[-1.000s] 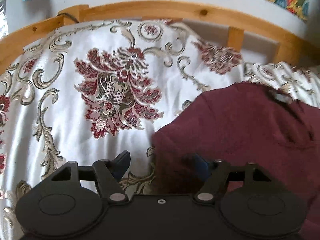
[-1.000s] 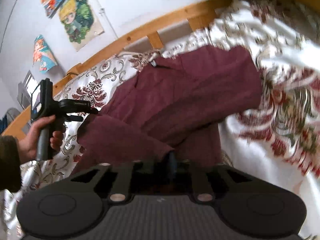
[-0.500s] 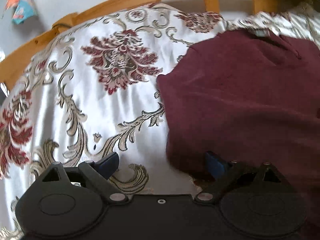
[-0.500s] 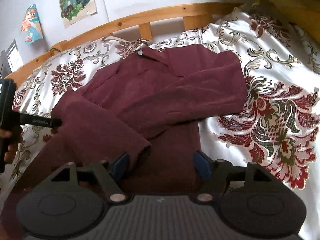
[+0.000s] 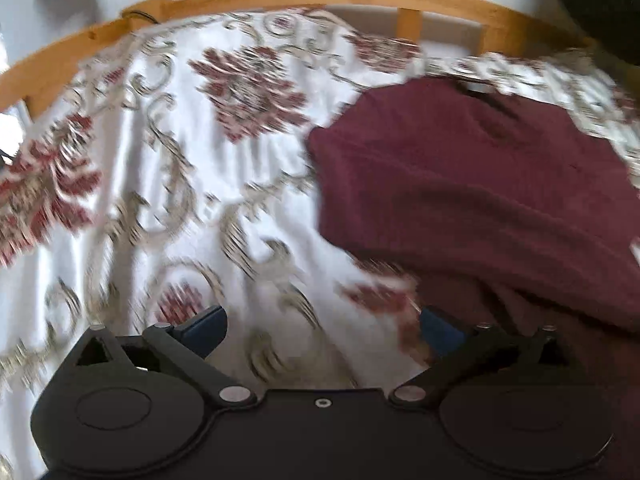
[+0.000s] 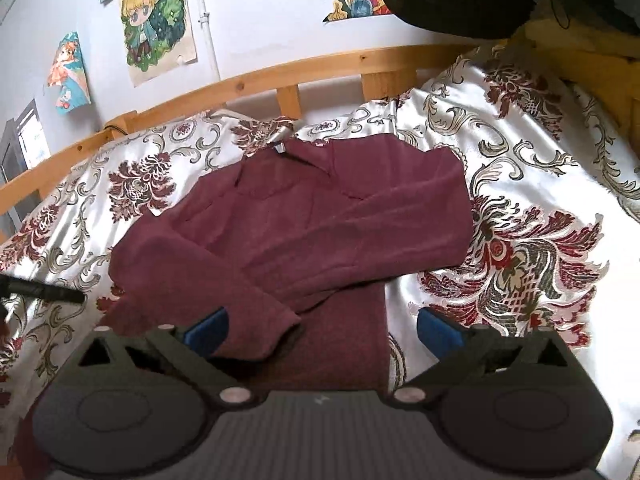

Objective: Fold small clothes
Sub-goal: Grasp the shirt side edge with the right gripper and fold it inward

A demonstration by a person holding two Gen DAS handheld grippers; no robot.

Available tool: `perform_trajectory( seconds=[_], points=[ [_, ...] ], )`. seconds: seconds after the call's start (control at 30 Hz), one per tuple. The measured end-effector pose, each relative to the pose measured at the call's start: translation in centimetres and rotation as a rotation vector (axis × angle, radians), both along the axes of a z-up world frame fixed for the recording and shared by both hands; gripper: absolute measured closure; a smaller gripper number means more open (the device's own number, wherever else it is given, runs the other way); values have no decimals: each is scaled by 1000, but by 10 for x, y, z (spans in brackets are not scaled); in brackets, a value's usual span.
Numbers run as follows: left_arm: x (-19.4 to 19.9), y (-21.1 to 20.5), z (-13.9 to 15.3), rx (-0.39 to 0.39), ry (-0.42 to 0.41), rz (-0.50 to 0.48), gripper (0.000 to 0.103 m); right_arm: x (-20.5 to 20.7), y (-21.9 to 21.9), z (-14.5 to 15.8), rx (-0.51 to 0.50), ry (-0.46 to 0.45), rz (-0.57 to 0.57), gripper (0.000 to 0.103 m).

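Maroon garment lies spread on the bed's floral cover, collar toward the wooden bed rail, with both sleeves folded across its body. Only the right wrist view takes in the whole piece: the near sleeve end rests between the blue pads of the right hand-held gripper, whose jaws are opening wide and press on nothing. That view also shows cartoon posters on the wall and, at the far left edge, a dark part of the other tool. The left wrist view is motion-blurred and catches just the garment's left side at the right of the picture. The left hand-held gripper hangs over bare cover beside the cloth, its jaws opening too, with only the bedcover showing between them.
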State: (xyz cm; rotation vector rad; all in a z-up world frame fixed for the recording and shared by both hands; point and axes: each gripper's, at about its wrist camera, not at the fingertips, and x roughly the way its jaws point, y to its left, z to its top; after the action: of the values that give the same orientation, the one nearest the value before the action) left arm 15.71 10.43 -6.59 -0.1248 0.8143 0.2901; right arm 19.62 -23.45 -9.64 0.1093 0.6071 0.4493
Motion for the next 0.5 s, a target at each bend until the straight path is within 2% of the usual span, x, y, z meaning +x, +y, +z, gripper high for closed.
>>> perform_trajectory(
  seconds=[0.17,0.37,0.5],
  points=[
    [-14,-3,-4,-74,31,-56,1,41,2,15,-65,9,30,1],
    [-21,0,-5,-59,47,-99,1,152,32,30,-140,-54,54,5],
    [-29,5,-14,-119,62,-99,1,227,65,36,-183,-96,57,5]
  ],
)
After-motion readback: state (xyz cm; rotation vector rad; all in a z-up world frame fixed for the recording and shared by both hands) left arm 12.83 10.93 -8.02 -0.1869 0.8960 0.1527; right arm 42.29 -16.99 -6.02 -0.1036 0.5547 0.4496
